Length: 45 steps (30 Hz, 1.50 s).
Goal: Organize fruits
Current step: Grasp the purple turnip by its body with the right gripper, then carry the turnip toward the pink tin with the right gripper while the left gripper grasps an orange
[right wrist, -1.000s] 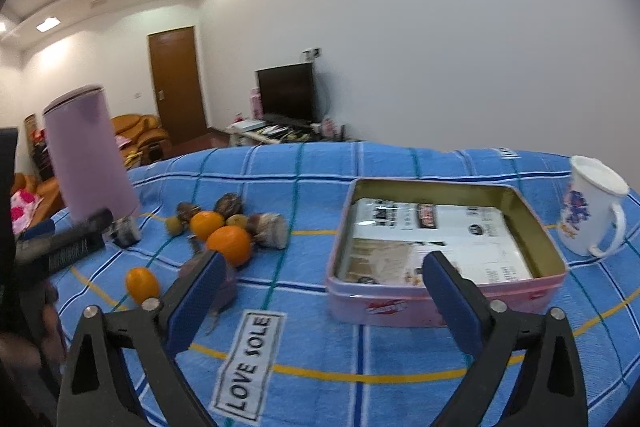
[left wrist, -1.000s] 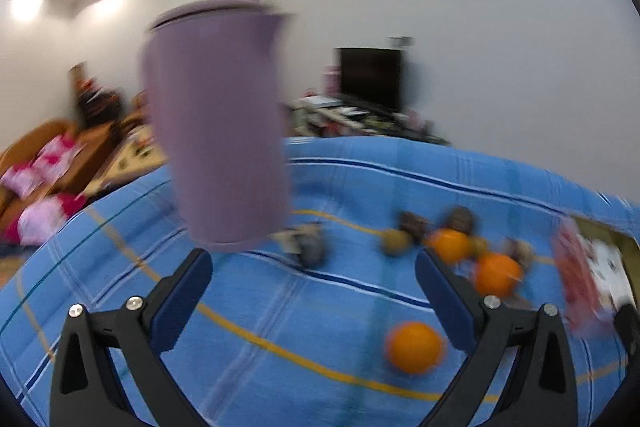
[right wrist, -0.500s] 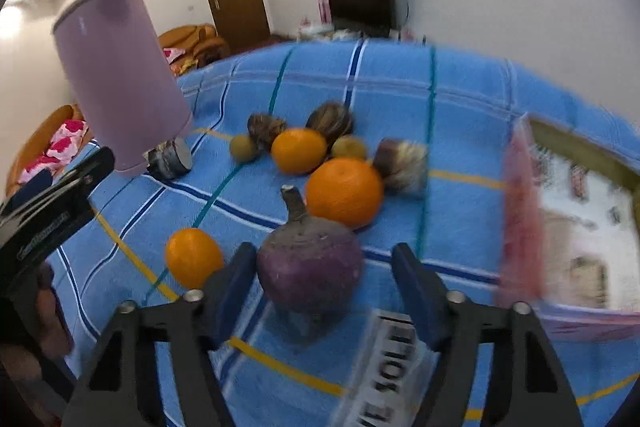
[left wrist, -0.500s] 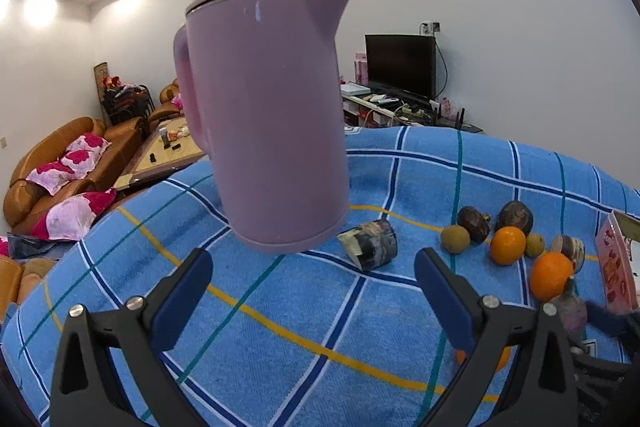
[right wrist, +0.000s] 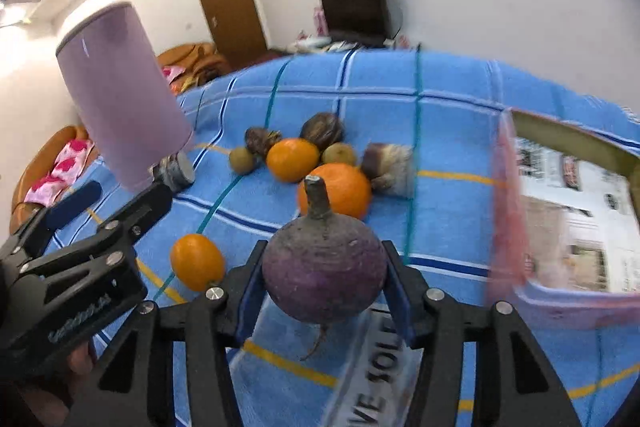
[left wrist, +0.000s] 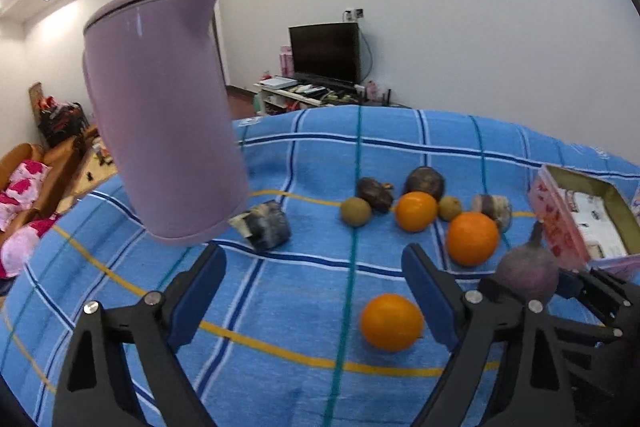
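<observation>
A purple turnip (right wrist: 324,267) with a stalk sits between the blue pads of my right gripper (right wrist: 325,281). The jaws are closing and both pads touch its sides. Seen from the left wrist, the turnip (left wrist: 527,273) is at the far right in that gripper (left wrist: 532,285). My left gripper (left wrist: 312,259) is open and closing slightly, with nothing between its fingers. A small orange (left wrist: 391,321) lies by its right finger. Two more oranges (left wrist: 472,239) (left wrist: 416,211) and several brown and green fruits (left wrist: 355,211) lie beyond on the blue checked cloth (left wrist: 304,155).
A tall lilac kettle (left wrist: 160,115) stands at the left, with a small tin can (left wrist: 264,225) on its side at its foot. A pink tin box (right wrist: 508,207) lined with paper sits open at the right. The left gripper (right wrist: 116,195) shows at the right wrist view's left.
My right gripper swung left from the pink box, came down over the turnip and narrowed onto it. The left gripper turned from the kettle toward the fruits and its jaws narrowed a little.
</observation>
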### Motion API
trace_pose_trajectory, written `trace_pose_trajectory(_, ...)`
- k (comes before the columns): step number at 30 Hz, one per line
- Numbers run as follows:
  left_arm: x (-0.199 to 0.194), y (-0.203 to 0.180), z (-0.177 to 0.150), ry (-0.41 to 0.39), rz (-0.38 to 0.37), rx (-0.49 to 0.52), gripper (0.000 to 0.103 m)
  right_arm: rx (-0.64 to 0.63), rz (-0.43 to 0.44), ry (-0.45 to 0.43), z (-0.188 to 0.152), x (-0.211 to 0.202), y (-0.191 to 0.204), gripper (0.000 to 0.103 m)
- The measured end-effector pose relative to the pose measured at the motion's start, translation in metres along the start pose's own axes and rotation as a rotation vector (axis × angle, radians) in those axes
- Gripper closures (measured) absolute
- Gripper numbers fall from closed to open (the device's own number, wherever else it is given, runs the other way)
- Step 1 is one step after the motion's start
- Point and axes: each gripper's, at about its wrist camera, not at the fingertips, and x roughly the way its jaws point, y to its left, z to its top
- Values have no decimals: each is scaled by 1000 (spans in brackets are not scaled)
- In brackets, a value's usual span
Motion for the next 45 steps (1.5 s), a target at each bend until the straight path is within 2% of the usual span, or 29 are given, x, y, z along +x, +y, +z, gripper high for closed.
trace_pose_trajectory(4, 1, -5, -3, 21, -19, 15, 12, 43, -37, -65, -2, -21, -16, 47)
trace_pose_trajectory(11, 3, -18, -10, 54, -42, 62, 13, 35, -111, -152, -7, -50, -24, 47)
trace_pose_trajectory(15, 9, -25, -12, 94, -57, 93, 24, 12, -121, -167, -10, -53, -20, 47)
trace_pose_trajectory(18, 14, -25, -12, 124, -74, 86, 28, -2, -118, -159, -12, -48, -12, 47)
trace_pose_trajectory(21, 22, -23, -14, 176, -122, 71, 45, -5, -119, -152, -12, -44, -11, 47)
trace_pose_trajectory(24, 27, -23, -16, 214, -222, 55, 62, 6, -123, -150, -11, -43, -14, 47)
trace_pose_trajectory(28, 23, -21, -17, 211, -246, 31, 63, 20, -129, -157, -10, -44, -17, 47)
trace_pose_trajectory(31, 14, -12, -15, 170, -274, -6, 63, 27, -128, -172, -10, -47, -19, 47)
trace_pose_trajectory(36, -14, -6, -2, -27, -359, -48, 63, 39, -113, -223, -9, -58, -22, 47)
trace_pose_trajectory(39, -21, -2, 3, -81, -391, -58, 63, 38, -92, -254, -7, -66, -24, 47)
trace_pose_trajectory(41, -24, -3, 3, -107, -397, -58, 63, 30, -96, -266, -6, -68, -24, 47)
trace_pose_trajectory(45, -25, -6, 3, -143, -349, -34, 63, 19, -105, -279, -4, -72, -26, 47)
